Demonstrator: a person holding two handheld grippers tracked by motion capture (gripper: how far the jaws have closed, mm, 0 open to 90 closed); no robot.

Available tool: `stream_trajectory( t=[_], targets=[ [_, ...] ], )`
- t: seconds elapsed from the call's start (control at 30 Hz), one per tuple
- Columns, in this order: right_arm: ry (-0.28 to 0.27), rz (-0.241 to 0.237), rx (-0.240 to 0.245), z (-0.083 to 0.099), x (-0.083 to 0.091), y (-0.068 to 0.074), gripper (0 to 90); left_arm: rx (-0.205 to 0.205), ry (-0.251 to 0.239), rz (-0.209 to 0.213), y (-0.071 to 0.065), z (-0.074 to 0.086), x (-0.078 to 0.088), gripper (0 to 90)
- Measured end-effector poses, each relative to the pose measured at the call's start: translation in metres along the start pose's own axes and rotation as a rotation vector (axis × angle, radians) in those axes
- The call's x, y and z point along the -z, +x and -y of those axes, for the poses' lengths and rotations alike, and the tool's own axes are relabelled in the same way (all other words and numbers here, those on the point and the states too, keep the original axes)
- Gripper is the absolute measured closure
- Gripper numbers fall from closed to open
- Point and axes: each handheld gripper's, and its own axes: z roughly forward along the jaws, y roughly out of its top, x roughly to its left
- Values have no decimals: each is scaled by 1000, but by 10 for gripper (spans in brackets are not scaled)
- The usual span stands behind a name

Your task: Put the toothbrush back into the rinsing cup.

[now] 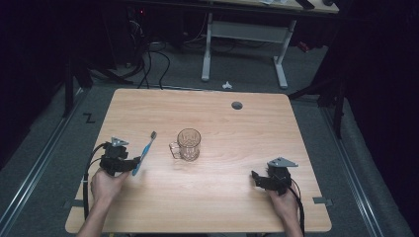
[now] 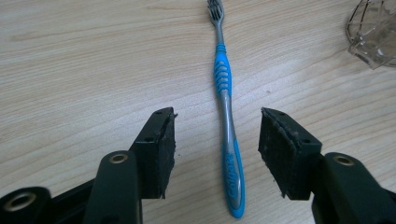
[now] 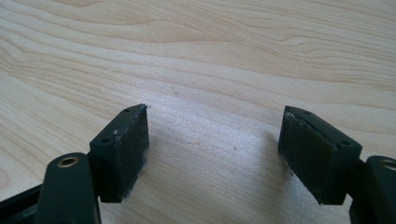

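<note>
Blue toothbrush (image 2: pixel 227 140) flat on the wooden table (image 1: pixel 222 207), just left of the glass mug (image 1: pixel 188 144), bristles pointing away from the person. Left gripper (image 2: pixel 217 149) straddling the handle, jaws apart, pads clear of it on both sides. Right gripper (image 3: pixel 214 154) well right of the mug, jaws wide over bare wood.

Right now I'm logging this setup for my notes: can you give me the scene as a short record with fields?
surface: wooden table
toothbrush: blue and grey, lying flat on the table, bristle end pointing away from the person
glass mug: clear, upright, handle to its left, standing just right of the toothbrush
left gripper: open, jaws astride the toothbrush handle, pads not touching it
right gripper: open, over bare table, nothing between the jaws
hands: one on each gripper, near the table's front edge
</note>
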Motion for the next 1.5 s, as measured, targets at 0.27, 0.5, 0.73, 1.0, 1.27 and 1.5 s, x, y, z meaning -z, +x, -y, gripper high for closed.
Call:
stream_trajectory(
  t=[0.27, 0.5, 0.73, 1.0, 1.27, 1.5],
  targets=[
    [0, 0, -1, 0, 0, 0, 247, -38, 31, -14, -3, -17, -4, 479],
    [0, 1, 0, 0, 0, 0, 247, -53, 43, -7, -5, -29, -9, 489],
    [0, 1, 0, 0, 0, 0, 247, -43, 65, 28, -6, -44, -17, 492],
    [0, 1, -1, 0, 0, 0, 247, -63, 114, 17, -7, -57, -31, 518],
    [0, 1, -2, 0, 0, 0, 247, -73, 172, 11, -6, -66, -48, 532],
    [0, 1, -1, 0, 0, 0, 247, -82, 216, 14, -7, -70, -61, 560]
  ],
)
